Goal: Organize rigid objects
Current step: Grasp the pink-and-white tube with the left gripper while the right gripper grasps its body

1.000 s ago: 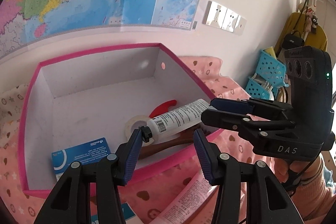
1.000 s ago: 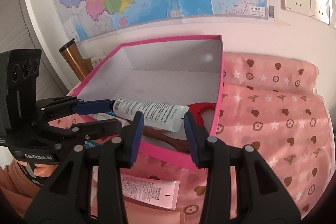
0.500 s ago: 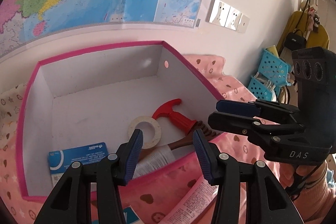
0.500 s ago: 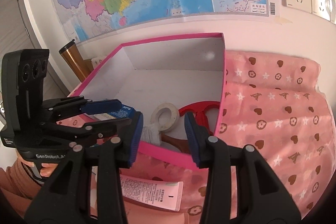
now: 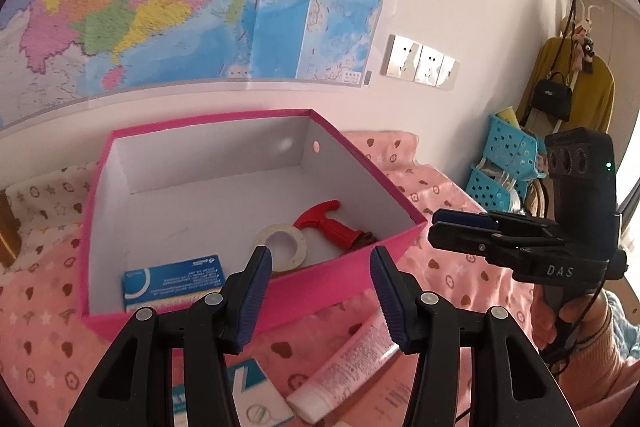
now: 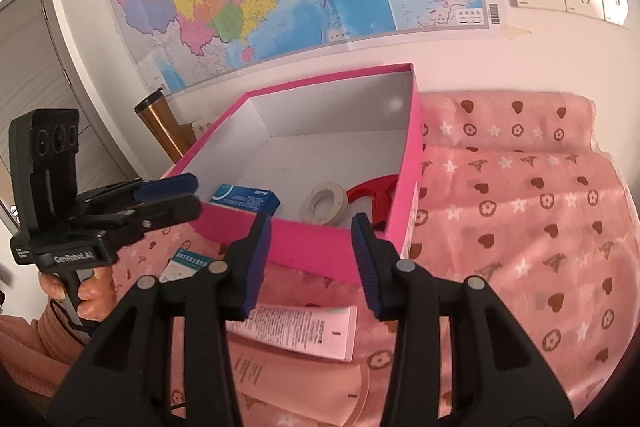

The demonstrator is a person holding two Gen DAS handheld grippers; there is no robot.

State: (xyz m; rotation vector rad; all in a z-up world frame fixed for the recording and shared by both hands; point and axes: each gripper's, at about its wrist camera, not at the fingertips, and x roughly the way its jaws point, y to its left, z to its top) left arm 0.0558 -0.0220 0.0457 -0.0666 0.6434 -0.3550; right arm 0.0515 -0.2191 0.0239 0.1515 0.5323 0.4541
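Pink box [image 5: 256,311] is sitting on the pink patterned bed cover [image 6: 520,227], just beyond both pairs of fingers. Inside it, a blue carton [image 5: 172,285] is lying ahead-left of the left fingers, a tape roll [image 5: 280,247] straight ahead between them, and a red-handled tool [image 5: 324,223] ahead-right, its handle running toward the near wall. Left gripper [image 5: 320,291] is hovering with fingers spread wide, gripping nothing; right gripper [image 6: 310,259] is likewise wide apart and carrying nothing. Still outside the box: a pink tube [image 5: 344,363] is lying below and to the right of the left fingers, long axis diagonal, cap end pointing toward the camera, crimped end toward the box; a white-and-blue carton [image 5: 240,399] is lying directly beneath the left fingers. Judging the step: between placements, selecting the next loose item. Next move is probably calling for dropping the fingers over the tube, closing across its narrow width, crosswise to the long axis, then lifting it over the near wall.
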